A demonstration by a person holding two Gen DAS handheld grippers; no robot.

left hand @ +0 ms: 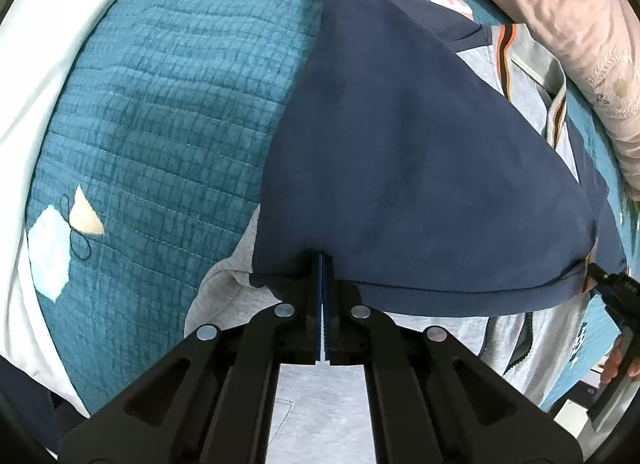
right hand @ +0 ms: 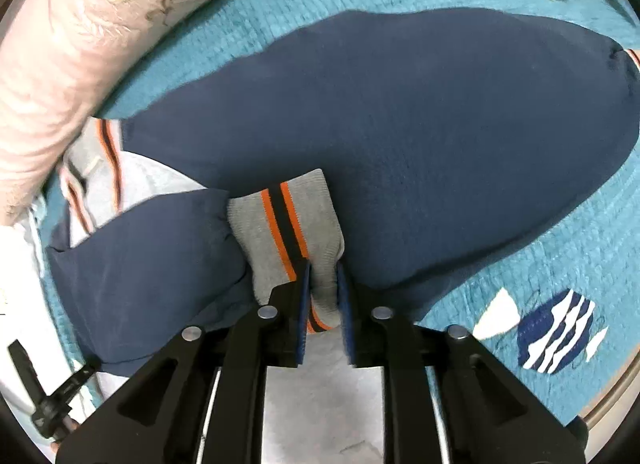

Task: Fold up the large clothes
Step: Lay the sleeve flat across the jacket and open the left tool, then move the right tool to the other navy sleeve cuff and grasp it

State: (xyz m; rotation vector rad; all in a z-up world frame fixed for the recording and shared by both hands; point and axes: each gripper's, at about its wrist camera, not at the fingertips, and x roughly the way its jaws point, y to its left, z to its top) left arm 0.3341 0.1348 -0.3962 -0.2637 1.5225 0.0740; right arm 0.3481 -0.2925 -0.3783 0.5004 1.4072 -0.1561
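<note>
On the quilt [right hand: 520,264], both hand-held grippers [left hand: 322,264] [right hand: 323,268] pinch the jacket [right hand: 380,123].

A matt navy cloth jacket [left hand: 420,167] with a ribbed grey knit cuff [right hand: 288,232] is lying on a puckered, quilted teal bedspread [left hand: 168,103], a soft pink embroidered quilt [right hand: 68,35] is bunching beside it, and matt black plastic grippers [left hand: 322,264] with shiny metal rivets are showing.
</note>
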